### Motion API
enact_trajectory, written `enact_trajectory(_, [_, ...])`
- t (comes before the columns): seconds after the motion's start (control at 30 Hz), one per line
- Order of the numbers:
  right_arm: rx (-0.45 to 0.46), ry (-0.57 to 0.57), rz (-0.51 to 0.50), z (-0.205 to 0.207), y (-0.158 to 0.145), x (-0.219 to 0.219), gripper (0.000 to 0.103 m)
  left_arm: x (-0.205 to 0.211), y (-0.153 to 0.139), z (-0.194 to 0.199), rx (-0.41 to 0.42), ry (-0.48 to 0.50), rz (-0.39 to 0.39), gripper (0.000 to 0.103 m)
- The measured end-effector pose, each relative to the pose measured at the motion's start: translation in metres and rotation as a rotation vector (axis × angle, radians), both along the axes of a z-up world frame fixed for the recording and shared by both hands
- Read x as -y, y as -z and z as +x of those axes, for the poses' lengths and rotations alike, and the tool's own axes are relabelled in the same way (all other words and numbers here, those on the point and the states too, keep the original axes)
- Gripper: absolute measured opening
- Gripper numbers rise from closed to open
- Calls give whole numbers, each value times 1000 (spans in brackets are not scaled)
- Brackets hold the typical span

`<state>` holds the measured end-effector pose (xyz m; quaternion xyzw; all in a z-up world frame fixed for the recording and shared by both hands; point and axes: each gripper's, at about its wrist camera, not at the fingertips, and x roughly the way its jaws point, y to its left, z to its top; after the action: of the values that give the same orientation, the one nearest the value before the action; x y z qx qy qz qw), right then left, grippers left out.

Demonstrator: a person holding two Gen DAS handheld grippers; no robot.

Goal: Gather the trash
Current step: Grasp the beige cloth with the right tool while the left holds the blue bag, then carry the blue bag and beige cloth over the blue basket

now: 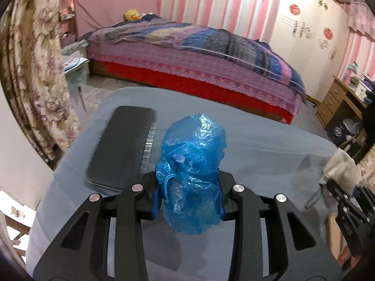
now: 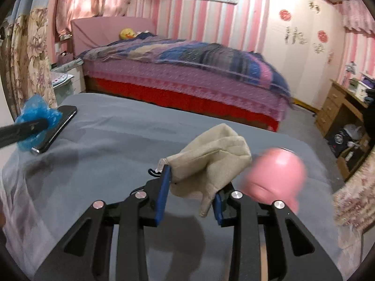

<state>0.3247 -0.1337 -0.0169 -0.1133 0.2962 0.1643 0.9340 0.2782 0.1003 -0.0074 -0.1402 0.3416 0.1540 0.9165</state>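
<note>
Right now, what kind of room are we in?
Most likely a bedroom. There's a big bed with a striped blanket, a white wardrobe against the wall, and a wooden desk with drawers.

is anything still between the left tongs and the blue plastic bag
No. The left tongs are already shut on the blue plastic bag, holding it above the grey cloth, beside the black phone. No bin shows in either view.

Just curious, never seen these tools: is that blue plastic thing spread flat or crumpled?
Crumpled. The blue plastic cover is bunched into a wrinkled lump between the left gripper's fingers, above the grey cloth.
</note>
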Motion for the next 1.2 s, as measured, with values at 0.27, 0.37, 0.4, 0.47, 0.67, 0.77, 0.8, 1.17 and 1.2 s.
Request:
enact_trajectory(0.27, [14, 151, 3, -63, -13, 109, 33, 103, -26, -2, 48, 196, 22, 34])
enact_trajectory(0.37, [8, 218, 7, -85, -13, 151, 33, 148, -35, -6, 64, 270, 34, 34])
enact_trajectory(0.4, [7, 245, 10, -94, -13, 166, 33, 157, -37, -7, 67, 289, 27, 34])
enact_trajectory(0.47, [5, 283, 18, -104, -13, 187, 33, 180, -40, -11, 74, 343, 2, 34])
enact_trajectory(0.67, [22, 384, 24, -135, -20, 253, 33, 253, -49, -26, 97, 458, 13, 34])
enact_trajectory(0.77, [44, 438, 31, -150, -27, 283, 33, 277, -50, -33, 100, 503, -9, 34])
enact_trajectory(0.8, [52, 463, 32, -158, -30, 295, 33, 287, -50, -35, 98, 519, -16, 34])
enact_trajectory(1.17, [85, 750, 40, -232, -30, 400, 33, 389, -38, -58, 101, 736, -77, 34])
enact_trajectory(1.2, [82, 775, 38, -238, -27, 409, 33, 397, -36, -60, 111, 755, -79, 34])
